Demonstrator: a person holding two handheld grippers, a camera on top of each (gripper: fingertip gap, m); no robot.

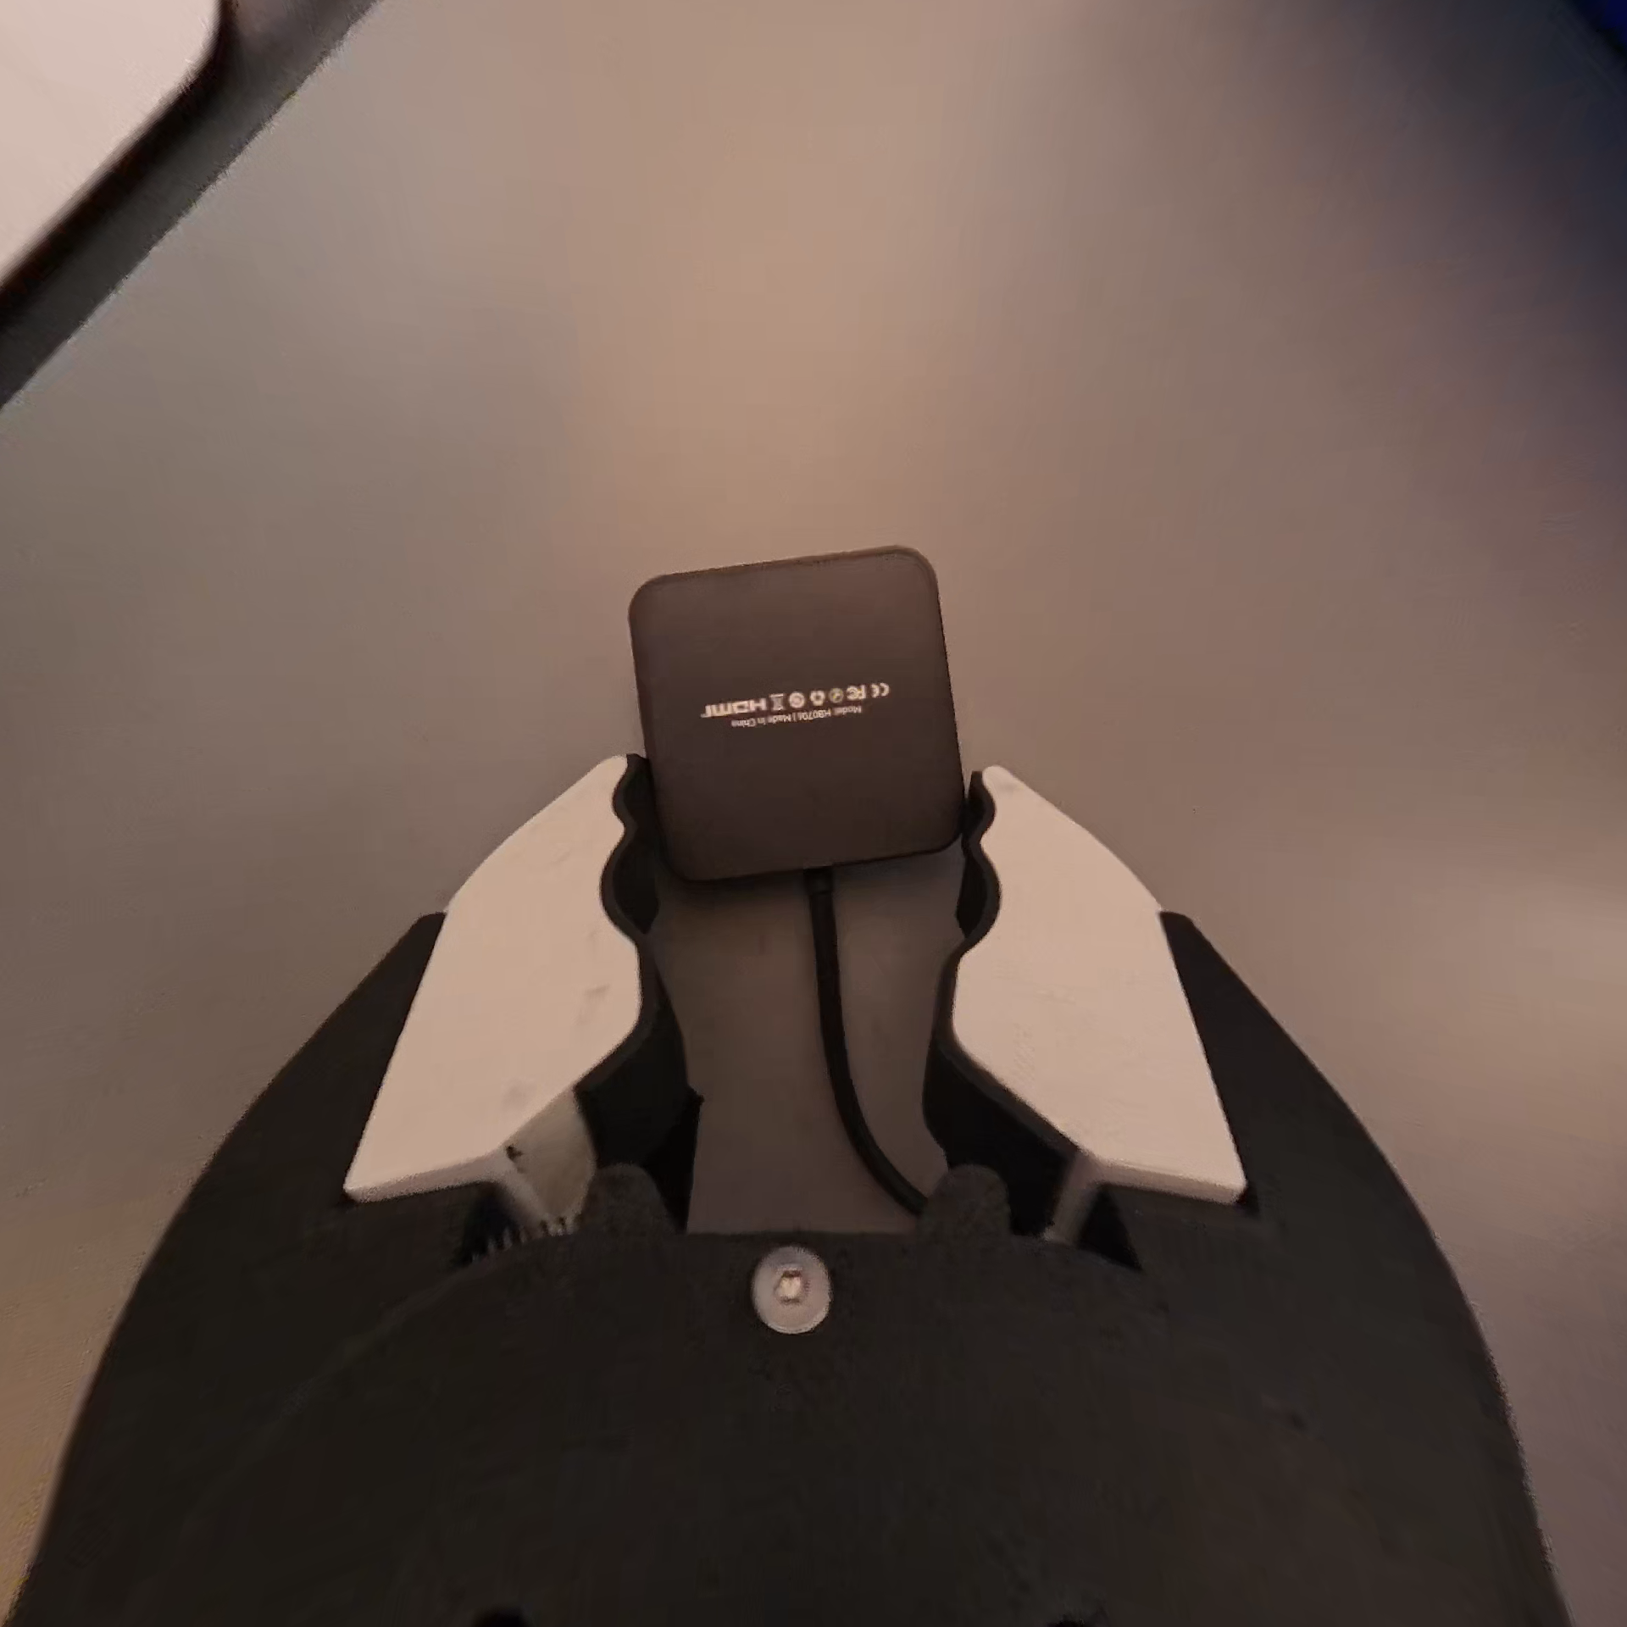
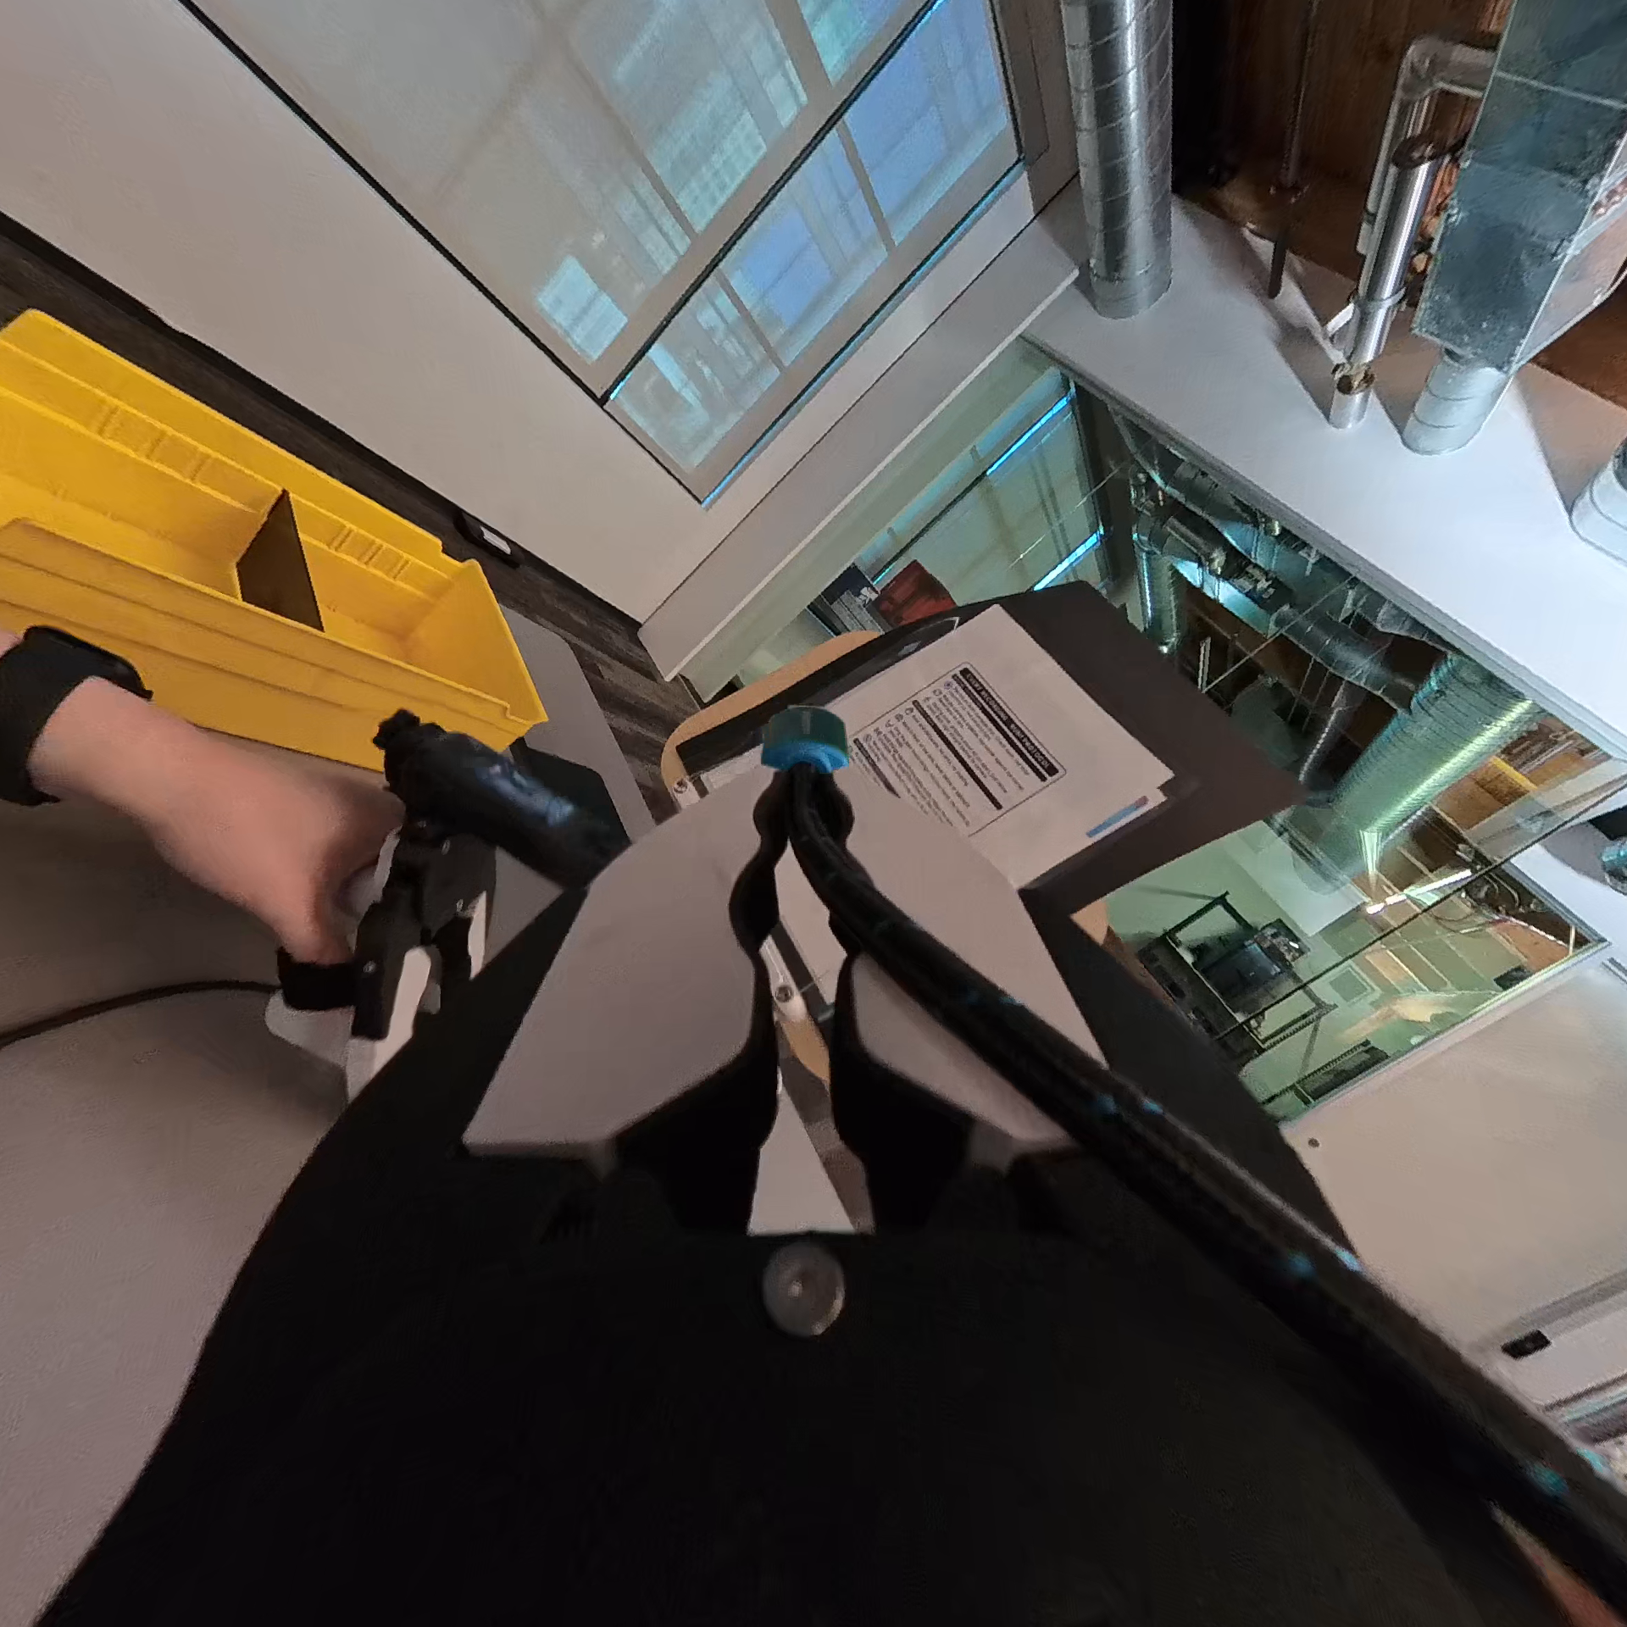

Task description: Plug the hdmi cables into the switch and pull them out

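In the left wrist view a black square switch [image 1: 792,713] lies flat on the grey table [image 1: 792,308], and its thin black lead [image 1: 828,1012] runs back toward me. My left gripper [image 1: 803,788] has its fingertips against the near left and right sides of the switch. In the right wrist view my right gripper [image 2: 797,810] is shut on a black braided hdmi cable [image 2: 968,986], just behind its blue collar [image 2: 803,735]. It holds the cable in the air, pointing away from the table, and the plug end is hidden. The cable trails off to the lower right.
A hand [image 2: 238,836] holds the left gripper [image 2: 414,898] at the left of the right wrist view. A yellow divided bin [image 2: 220,563] stands behind it. A printed white sheet [image 2: 1012,748] lies on a dark board ahead. A white object [image 1: 79,106] sits at the table's far left edge.
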